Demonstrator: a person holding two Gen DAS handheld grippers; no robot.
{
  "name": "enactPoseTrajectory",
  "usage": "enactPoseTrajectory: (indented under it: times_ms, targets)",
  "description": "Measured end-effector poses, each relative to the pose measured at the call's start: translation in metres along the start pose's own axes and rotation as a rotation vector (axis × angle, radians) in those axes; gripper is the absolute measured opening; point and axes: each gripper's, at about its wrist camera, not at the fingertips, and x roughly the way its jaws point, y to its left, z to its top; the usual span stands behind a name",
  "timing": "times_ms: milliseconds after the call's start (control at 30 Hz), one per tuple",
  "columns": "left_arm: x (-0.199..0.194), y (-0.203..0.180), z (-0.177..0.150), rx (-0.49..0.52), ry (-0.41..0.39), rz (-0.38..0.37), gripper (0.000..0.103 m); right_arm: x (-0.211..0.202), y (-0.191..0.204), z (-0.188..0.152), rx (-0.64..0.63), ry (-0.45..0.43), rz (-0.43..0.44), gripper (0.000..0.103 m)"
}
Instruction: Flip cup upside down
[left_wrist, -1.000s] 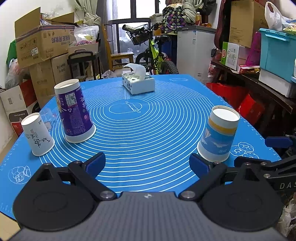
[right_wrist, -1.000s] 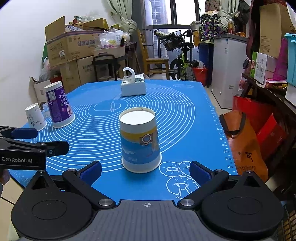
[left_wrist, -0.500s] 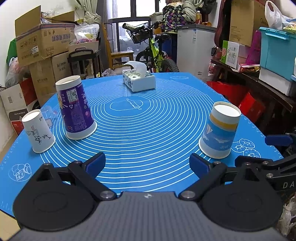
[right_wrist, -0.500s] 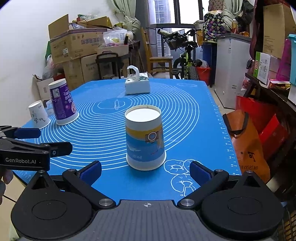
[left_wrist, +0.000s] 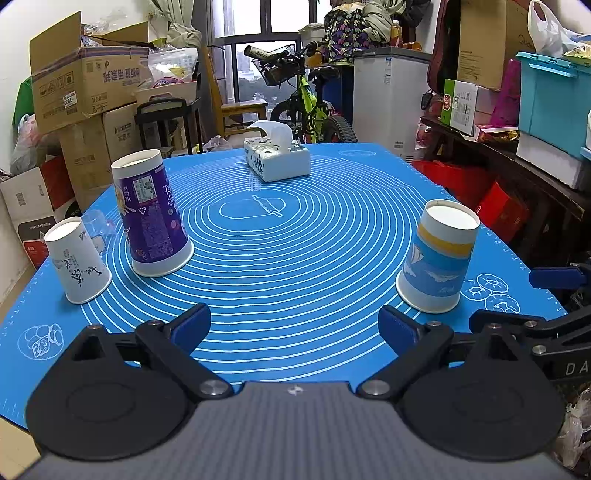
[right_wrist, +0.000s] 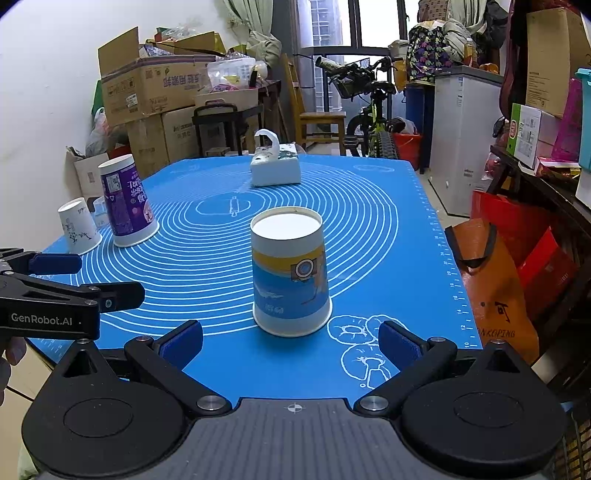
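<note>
Both grippers have withdrawn slightly; right gripper (right_wrist: 291, 341) and left gripper (left_wrist: 293, 325) jaws wide apart, empty. Risk: off-centre closure crushing the inverted blue paper cup (right_wrist: 290, 273).

both views are evenly and brightly lit. daylight is admitted through the window (left_wrist: 258, 66) far ahead. straight lines are bowed at the edges, and the corners are darkened.
</note>
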Motion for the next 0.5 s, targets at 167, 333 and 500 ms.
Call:
enactPoseTrajectory:
  times_ms: [167, 333, 500]
  targets:
    - [-0.0003, 0.0003, -0.0004, 0.001, -0.002, 0.0, 0.096, -0.0009, -0.0003, -0.001, 0.001, 0.0, 0.0, 0.101]
    - [-0.0021, -0.0009, -0.0007, 0.01, -0.006, -0.001, 0.096, -0.0008, -0.0004, -0.0009, 0.0, -0.001, 0.0, 0.101]
    - [-0.0027, -0.0015, -0.0004, 0.009, -0.006, -0.002, 0.096, -0.001, -0.0006, -0.0015, -0.003, 0.004, 0.002, 0.101]
